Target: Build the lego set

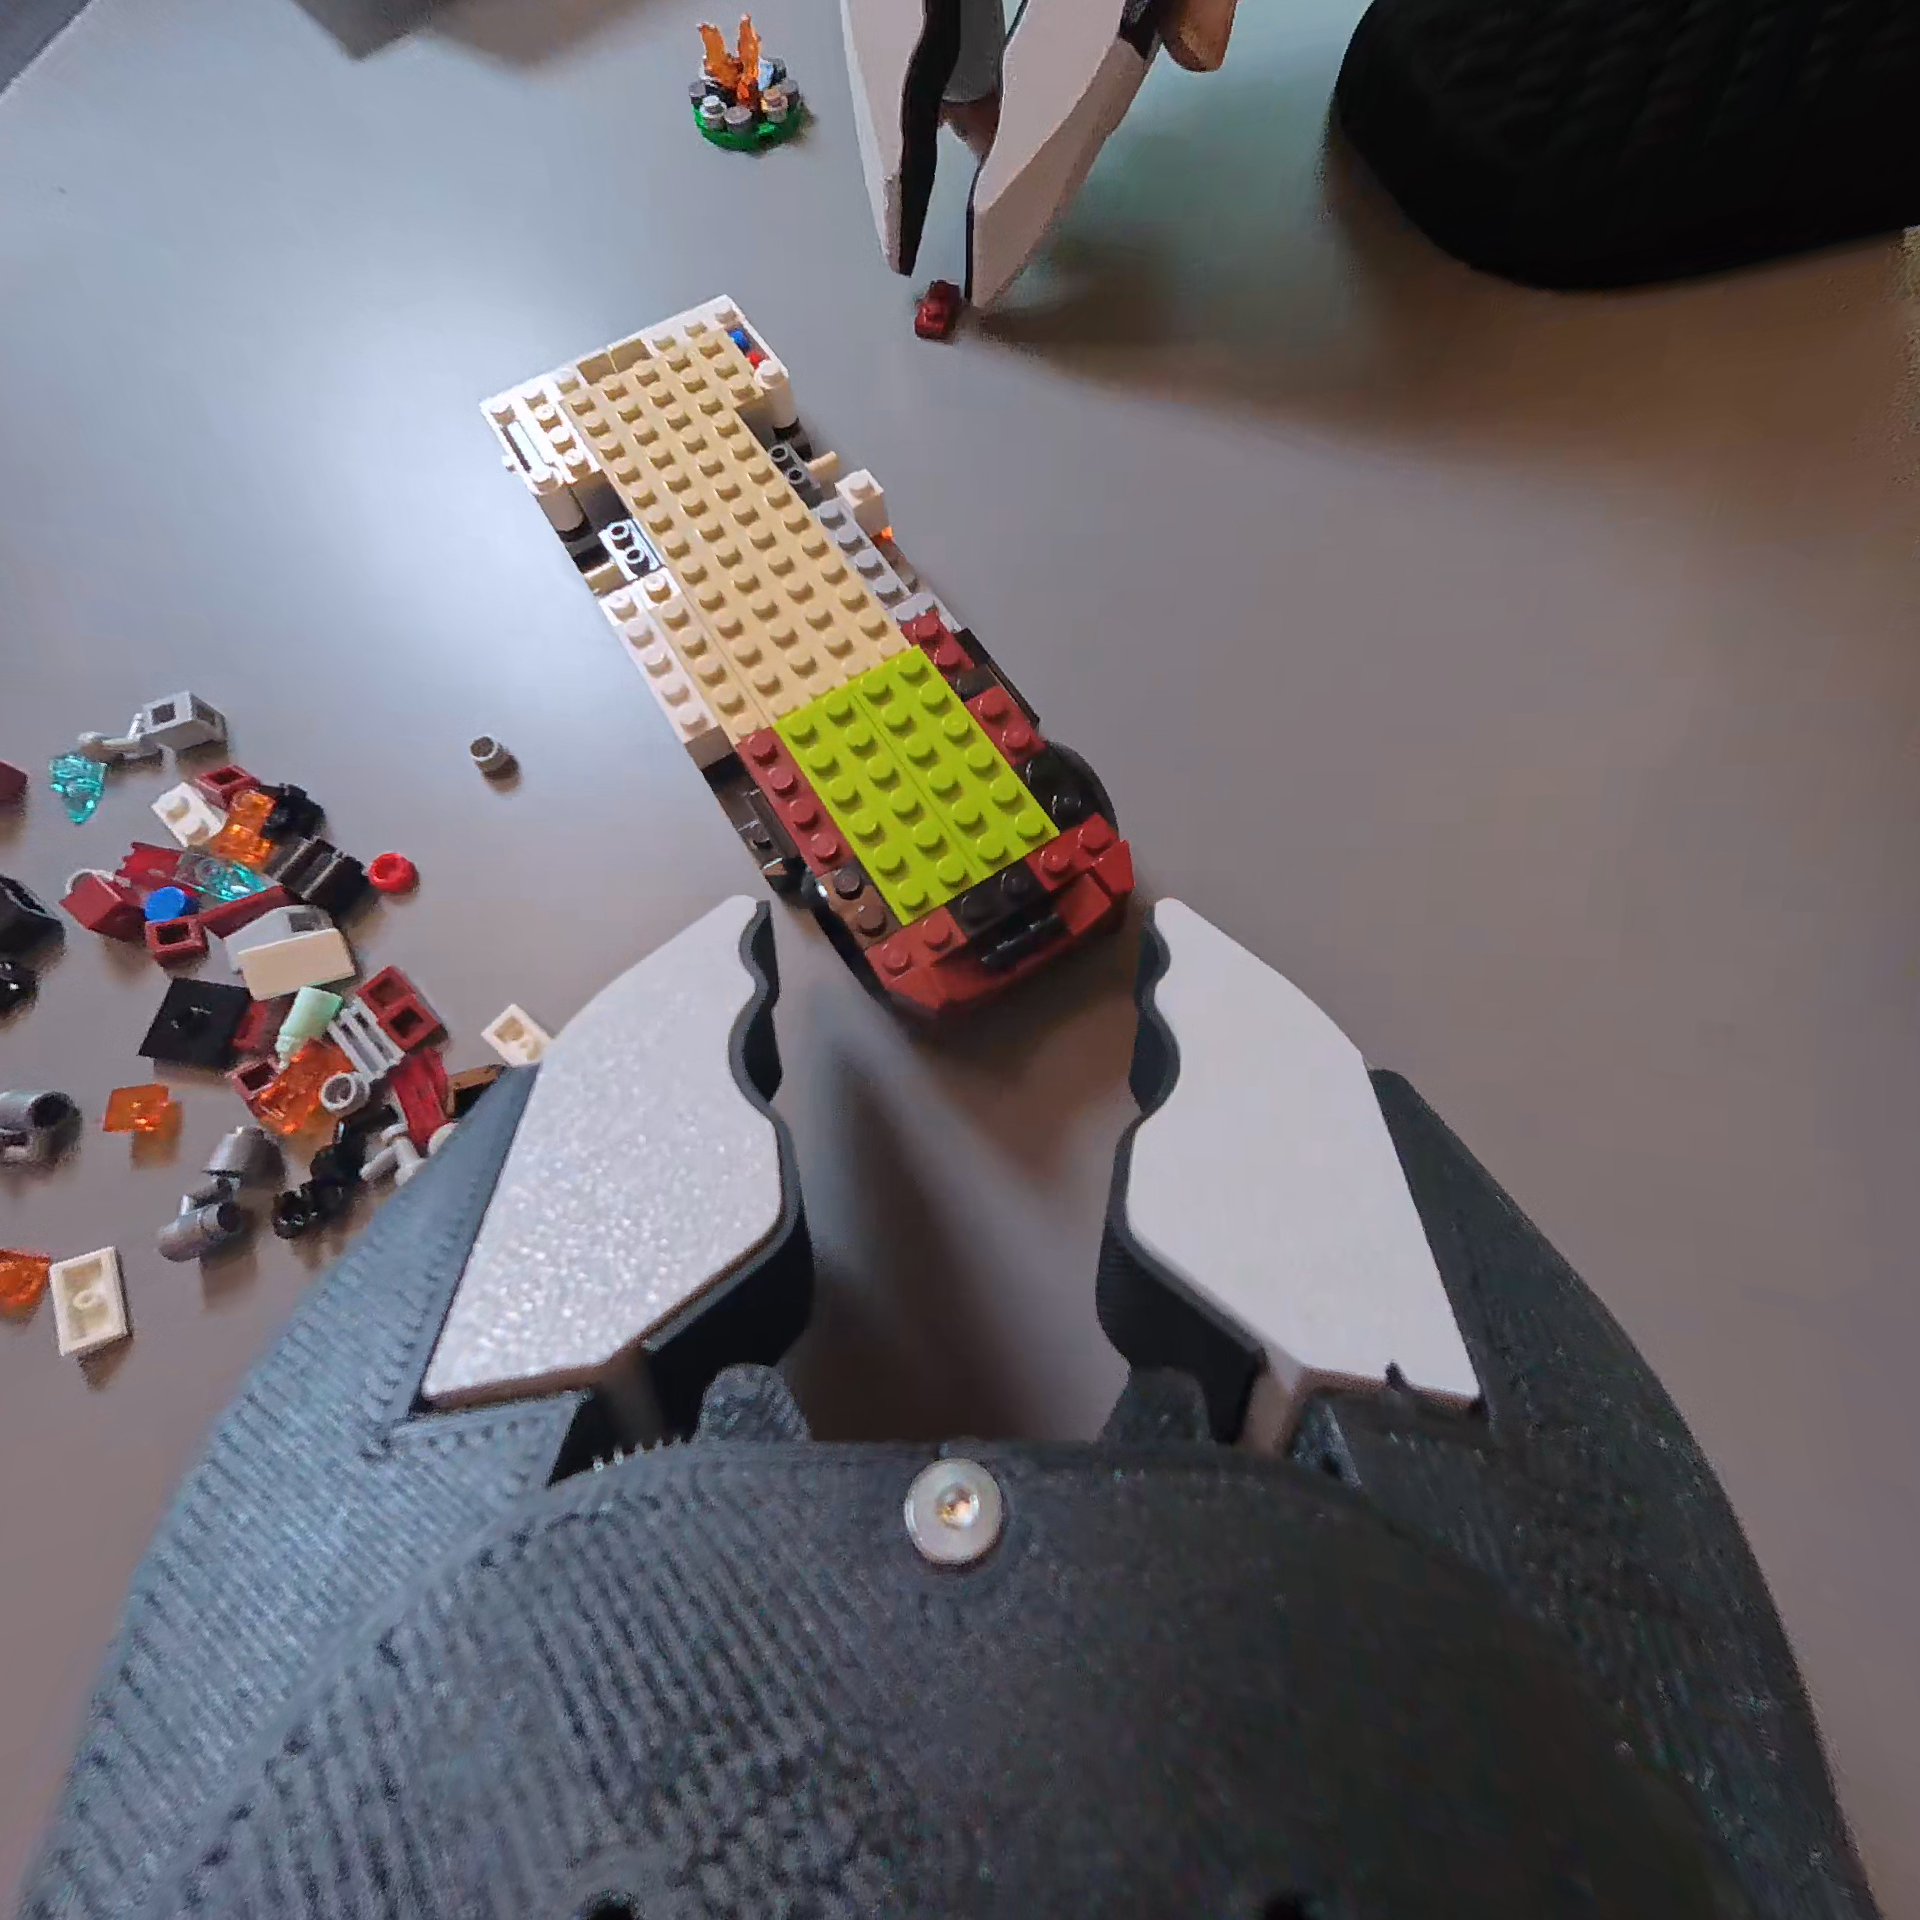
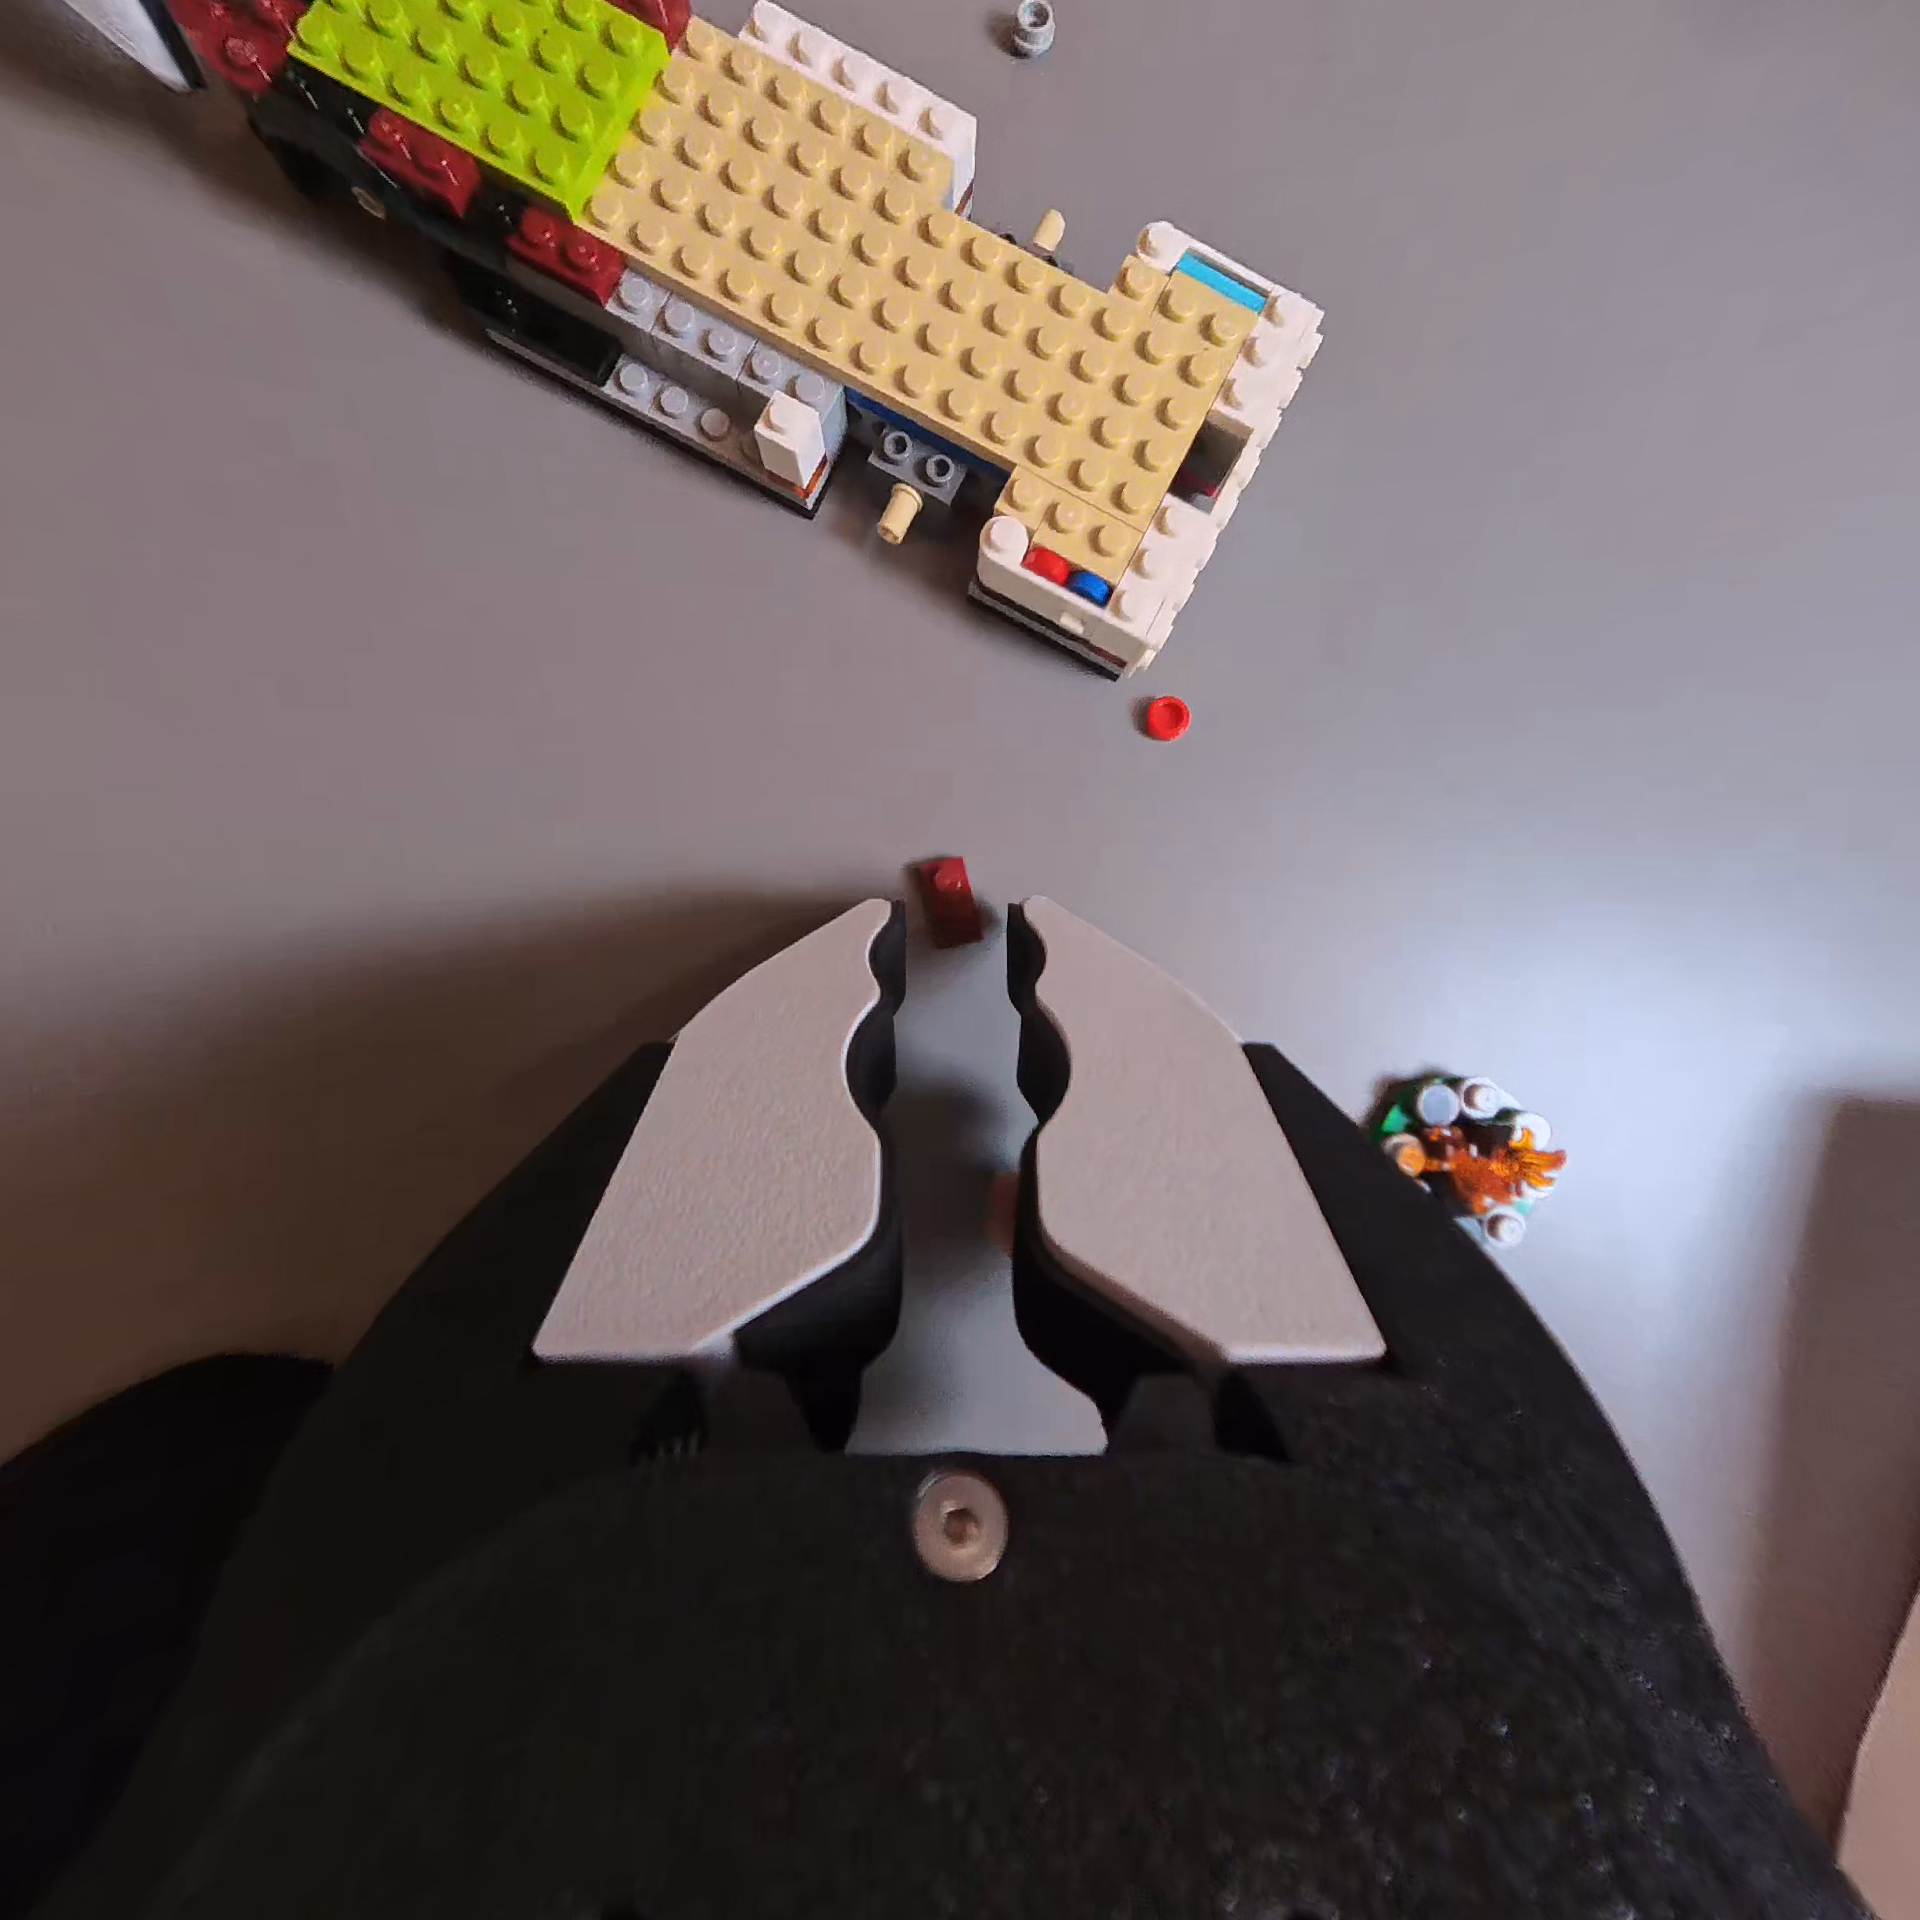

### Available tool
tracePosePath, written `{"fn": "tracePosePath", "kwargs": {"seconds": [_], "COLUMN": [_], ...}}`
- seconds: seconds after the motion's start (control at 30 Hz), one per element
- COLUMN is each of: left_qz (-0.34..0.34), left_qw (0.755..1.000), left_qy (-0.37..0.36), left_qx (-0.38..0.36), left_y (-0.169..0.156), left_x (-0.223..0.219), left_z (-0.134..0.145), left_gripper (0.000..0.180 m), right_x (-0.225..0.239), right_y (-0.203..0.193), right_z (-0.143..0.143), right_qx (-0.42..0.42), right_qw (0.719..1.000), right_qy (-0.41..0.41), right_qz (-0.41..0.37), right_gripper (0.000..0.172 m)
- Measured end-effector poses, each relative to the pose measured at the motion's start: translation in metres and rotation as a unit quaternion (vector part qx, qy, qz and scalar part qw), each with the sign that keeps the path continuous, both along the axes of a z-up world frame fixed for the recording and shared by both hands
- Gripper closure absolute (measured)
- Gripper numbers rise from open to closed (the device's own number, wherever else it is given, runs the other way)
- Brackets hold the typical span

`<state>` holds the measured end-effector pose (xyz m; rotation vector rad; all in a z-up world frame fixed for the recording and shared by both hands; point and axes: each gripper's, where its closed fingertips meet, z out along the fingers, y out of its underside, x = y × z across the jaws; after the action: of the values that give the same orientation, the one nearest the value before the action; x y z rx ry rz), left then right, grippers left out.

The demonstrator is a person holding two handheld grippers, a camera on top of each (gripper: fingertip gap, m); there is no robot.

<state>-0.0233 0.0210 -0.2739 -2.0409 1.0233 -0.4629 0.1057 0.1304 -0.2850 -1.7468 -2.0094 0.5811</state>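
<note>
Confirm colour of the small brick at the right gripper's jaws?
Dark red brick, lying on the grey table just ahead of the jaws; right wrist view shows it best.

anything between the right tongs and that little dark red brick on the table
Nothing visible. The dark red brick lies on the grey table right at the tips of the right tongs, partly between them, with a gap to the pads on both sides.

Left wrist view: looking steeply down along own fingers, close over the grey table (image 1: pixel 1455 644), brick model (image 1: pixel 790 644) stretching toward 11 o'clock. Right wrist view: facing the opposite way, equally low and close, same model (image 2: pixel 883 281) at 12 o'clock. Shared: model, small dark-red brick (image 1: pixel 938 309) (image 2: pixel 951 902), campfire piece (image 1: pixel 746 94) (image 2: pixel 1475 1158).
</note>
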Motion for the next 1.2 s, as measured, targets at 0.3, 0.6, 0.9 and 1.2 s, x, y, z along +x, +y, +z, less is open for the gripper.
{"fn": "tracePosePath", "kwargs": {"seconds": [0.3,0.6,0.9,1.2], "left_qz": [0.011,-0.009,0.000,0.005], "left_qw": [1.000,1.000,0.999,1.000], "left_qy": [-0.015,-0.007,-0.042,-0.017], "left_qx": [-0.016,-0.010,-0.024,-0.013], "left_y": [0.004,0.004,0.002,0.010], "left_x": [0.002,0.000,-0.015,-0.008], "left_z": [-0.002,-0.002,0.007,-0.004], "left_gripper": [0.111,0.120,0.104,0.118], "right_x": [-0.003,-0.022,-0.086,-0.103], "right_y": [-0.002,-0.019,-0.058,-0.067], "right_z": [-0.004,0.012,0.048,0.036], "right_qx": [-0.022,-0.026,-0.006,-0.025], "right_qw": [0.998,0.997,0.982,0.976], "right_qy": [-0.044,0.002,0.059,0.069], "right_qz": [0.040,0.074,0.180,0.204], "right_gripper": [0.163,0.164,0.164,0.164]}}
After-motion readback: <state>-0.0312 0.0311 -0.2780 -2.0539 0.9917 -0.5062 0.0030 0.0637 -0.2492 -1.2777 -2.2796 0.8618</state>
